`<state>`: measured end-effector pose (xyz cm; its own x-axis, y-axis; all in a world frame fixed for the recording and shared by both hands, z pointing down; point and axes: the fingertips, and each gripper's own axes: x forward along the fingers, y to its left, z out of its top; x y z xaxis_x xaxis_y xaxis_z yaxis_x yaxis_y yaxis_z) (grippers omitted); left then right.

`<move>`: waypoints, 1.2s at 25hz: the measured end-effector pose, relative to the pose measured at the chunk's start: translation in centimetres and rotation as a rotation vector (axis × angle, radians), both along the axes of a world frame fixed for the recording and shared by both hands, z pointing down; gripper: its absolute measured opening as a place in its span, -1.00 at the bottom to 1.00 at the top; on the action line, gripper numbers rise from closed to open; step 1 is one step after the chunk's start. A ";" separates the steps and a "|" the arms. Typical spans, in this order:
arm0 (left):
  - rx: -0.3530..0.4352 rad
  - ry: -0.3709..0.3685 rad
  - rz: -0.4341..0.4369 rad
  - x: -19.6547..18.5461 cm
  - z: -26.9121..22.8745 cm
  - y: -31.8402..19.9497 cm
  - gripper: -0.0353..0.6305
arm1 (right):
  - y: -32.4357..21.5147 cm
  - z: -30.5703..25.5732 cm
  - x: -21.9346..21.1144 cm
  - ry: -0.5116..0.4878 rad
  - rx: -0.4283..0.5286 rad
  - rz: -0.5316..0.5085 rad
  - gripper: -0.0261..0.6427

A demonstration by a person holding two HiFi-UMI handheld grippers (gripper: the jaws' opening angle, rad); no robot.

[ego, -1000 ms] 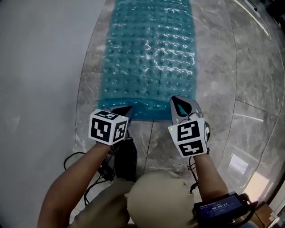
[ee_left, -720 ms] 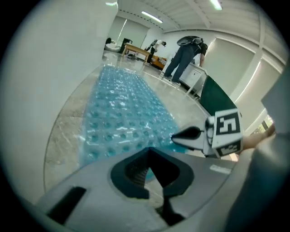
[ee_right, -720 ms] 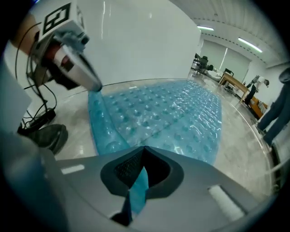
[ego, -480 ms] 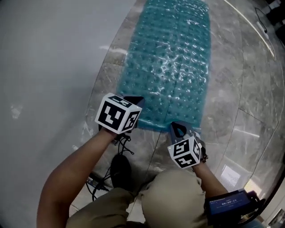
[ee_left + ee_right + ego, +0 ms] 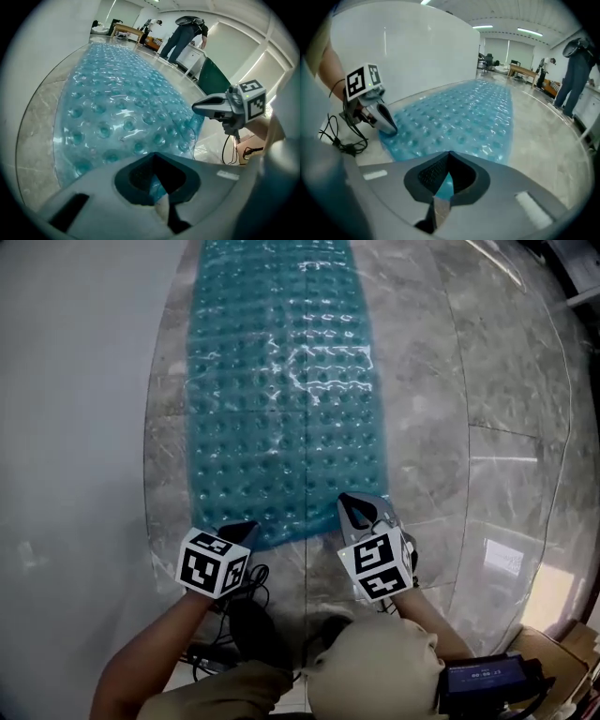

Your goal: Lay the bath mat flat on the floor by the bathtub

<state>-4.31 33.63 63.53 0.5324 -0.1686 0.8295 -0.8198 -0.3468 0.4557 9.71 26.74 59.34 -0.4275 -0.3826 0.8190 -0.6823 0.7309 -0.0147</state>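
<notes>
The far end of the bath mat (image 5: pixel 281 390) runs off the top of the head view, so its full length cannot be seen. Its two near corners vanish inside the tongs, and whether the near edge touches the tiled floor (image 5: pixel 469 381) or hangs just above it cannot be told. The person's knee fills the bottom of the picture, and a tangle of black cables (image 5: pixel 246 589) lies partly under the left forearm.

The left gripper (image 5: pixel 239 527) has its jaws pressed together on the mat's near left corner; its own view shows a sliver of teal pinched between the pads. The right gripper (image 5: pixel 354 508) pinches the near right corner the same way.

Half a second ago the mat slanted up and to the right in the head view, with the left marker cube riding higher than the right one. Now the mat runs straight up the picture, both cubes sit lower and roughly level with each other, and the near edge lies closer to the person.

The mat – translucent teal, studded with rows of round cups – lies stretched out on the floor, its long axis pointing away from the person and parallel to the white bathtub (image 5: pixel 75 427) wall. A narrow strip of floor shows between its left long edge and the tub.
</notes>
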 end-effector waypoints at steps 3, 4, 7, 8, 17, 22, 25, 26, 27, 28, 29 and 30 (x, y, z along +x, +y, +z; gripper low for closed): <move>0.032 -0.010 -0.009 -0.2 0.3 -0.5 -0.87 | 2.2 1.9 2.1 -0.009 -0.067 0.033 -0.90; 0.036 -0.012 -0.016 0.1 0.1 0.3 -0.87 | 4.5 2.3 2.9 -0.012 -0.098 0.023 -0.90; 0.078 -0.036 -0.036 0.4 -0.6 1.7 -0.87 | 8.7 3.0 4.1 -0.013 -0.101 0.004 -0.90; 0.101 -0.048 -0.040 0.4 -0.7 1.5 -0.87 | 8.7 3.2 4.2 -0.006 -0.091 0.006 -0.90; 0.151 -0.065 -0.056 -0.2 -0.9 0.4 -0.87 | 7.3 2.4 3.4 -0.130 -0.161 0.025 -0.90; 0.339 -0.159 -0.019 -0.1 -2.9 -2.0 -0.87 | 3.2 0.7 3.1 -0.239 -0.124 0.078 -0.90; 0.481 -0.169 -0.041 -0.6 -4.9 -5.6 -0.87 | 0.4 0.0 2.3 -0.247 -0.060 0.061 -0.90; 0.520 -0.165 -0.065 -0.8 -5.6 -6.9 -0.87 | -0.5 -0.7 2.0 -0.256 -0.025 0.050 -0.90; 0.559 -0.153 -0.090 -1.0 -6.6 -8.2 -0.87 | -1.5 -1.7 1.6 -0.280 0.009 0.046 -0.90; 0.599 -0.135 -0.114 -1.1 -7.8 -9.5 -0.87 | -2.5 -3.0 1.0 -0.315 0.041 0.048 -0.90; 0.639 -0.114 -0.135 -1.2 -9.1 -10.7 -0.87 | -3.4 -4.5 0.4 -0.355 0.070 0.053 -0.90; 0.680 -0.093 -0.157 -1.3 -10.5 -11.7 -0.87 | -4.1 -6.1 -0.4 -0.390 0.100 0.056 -0.90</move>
